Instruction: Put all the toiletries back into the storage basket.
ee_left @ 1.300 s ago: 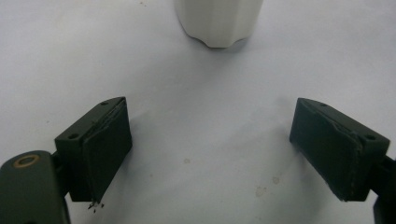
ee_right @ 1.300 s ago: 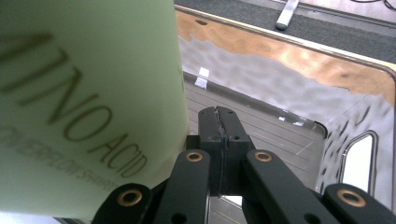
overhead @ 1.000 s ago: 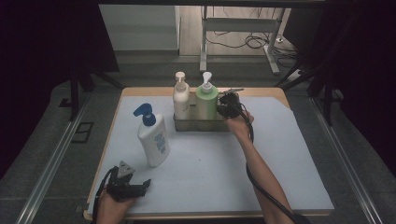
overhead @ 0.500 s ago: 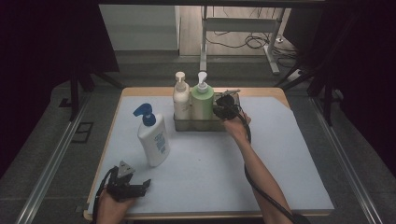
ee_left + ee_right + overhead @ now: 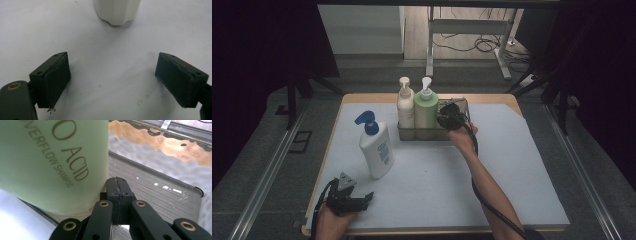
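Observation:
A green shampoo bottle and a cream pump bottle stand side by side in a metal tray at the back of the table. My right gripper is inside the tray, shut with nothing between its jaws. Its tip rests against the lower side of the green bottle. A white lotion bottle with a blue pump stands upright on the mat to the front left. My left gripper lies near the front left edge, open and empty, facing the white bottle's base.
A pale mat covers the wooden table. The right part of the tray floor is bare. Rails run along both sides of the table, and a desk frame with cables stands behind it.
My right gripper has shifted a little to the left inside the tray, and the green bottle has slid left with it, up to the cream bottle. The left gripper has stayed put.

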A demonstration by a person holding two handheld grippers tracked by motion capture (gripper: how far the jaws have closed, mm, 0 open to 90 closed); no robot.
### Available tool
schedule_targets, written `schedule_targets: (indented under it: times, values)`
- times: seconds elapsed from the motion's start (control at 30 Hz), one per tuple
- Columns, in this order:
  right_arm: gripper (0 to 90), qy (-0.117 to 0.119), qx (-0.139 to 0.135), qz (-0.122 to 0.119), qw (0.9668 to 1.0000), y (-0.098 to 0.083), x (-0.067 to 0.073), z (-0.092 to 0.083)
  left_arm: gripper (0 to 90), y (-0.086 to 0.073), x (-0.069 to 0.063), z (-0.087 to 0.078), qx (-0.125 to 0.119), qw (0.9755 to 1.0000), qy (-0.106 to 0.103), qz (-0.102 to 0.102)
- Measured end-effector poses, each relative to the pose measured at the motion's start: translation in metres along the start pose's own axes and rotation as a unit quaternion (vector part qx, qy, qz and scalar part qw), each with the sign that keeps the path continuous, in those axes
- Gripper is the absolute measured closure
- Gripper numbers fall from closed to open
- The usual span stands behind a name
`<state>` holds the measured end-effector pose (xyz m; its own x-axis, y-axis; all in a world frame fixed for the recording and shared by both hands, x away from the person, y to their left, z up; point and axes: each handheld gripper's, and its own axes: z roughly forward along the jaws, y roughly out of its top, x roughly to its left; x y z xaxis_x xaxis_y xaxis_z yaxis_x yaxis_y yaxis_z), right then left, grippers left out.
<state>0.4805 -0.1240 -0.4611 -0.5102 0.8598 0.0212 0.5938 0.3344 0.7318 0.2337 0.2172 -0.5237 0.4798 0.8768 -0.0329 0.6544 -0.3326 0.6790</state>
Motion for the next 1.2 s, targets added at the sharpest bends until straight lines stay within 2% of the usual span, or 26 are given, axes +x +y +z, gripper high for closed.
schedule_targets:
  times: [0.47, 0.5, 0.63, 0.93, 1.03, 1.2]
  values:
    - [88.4, -0.003, 0.0, -0.015, 0.9999, -0.004, 0.001, -0.003, 12.3, 0.0, 0.0, 0.0, 0.0, 1.0, 0.0, 0.0]
    - [83.9, -0.008, 0.001, -0.018, 0.9998, -0.004, 0.001, -0.004, 12.3, 0.0, 0.0, 0.0, 0.0, 1.0, 0.0, 0.0]
    - [79.8, -0.007, 0.002, -0.019, 0.9998, -0.003, -0.001, -0.007, 12.3, 0.0, 0.0, 0.0, 0.0, 1.0, 0.0, 0.0]
    - [62.0, -0.002, -0.009, -0.03, 0.9995, -0.004, -0.004, -0.02, 12.3, 0.0, 0.0, 0.0, 0.0, 1.0, 0.0, 0.0]
    - [53.7, 0.012, -0.004, -0.04, 0.9991, -0.004, -0.005, -0.027, 12.3, 0.0, 0.0, 0.0, 0.0, 1.0, 0.0, 0.0]
    - [46.2, 0.031, -0.003, -0.046, 0.9985, -0.005, -0.003, -0.032, 12.3, 0.0, 0.0, 0.0, 0.0, 1.0, 0.0, 0.0]
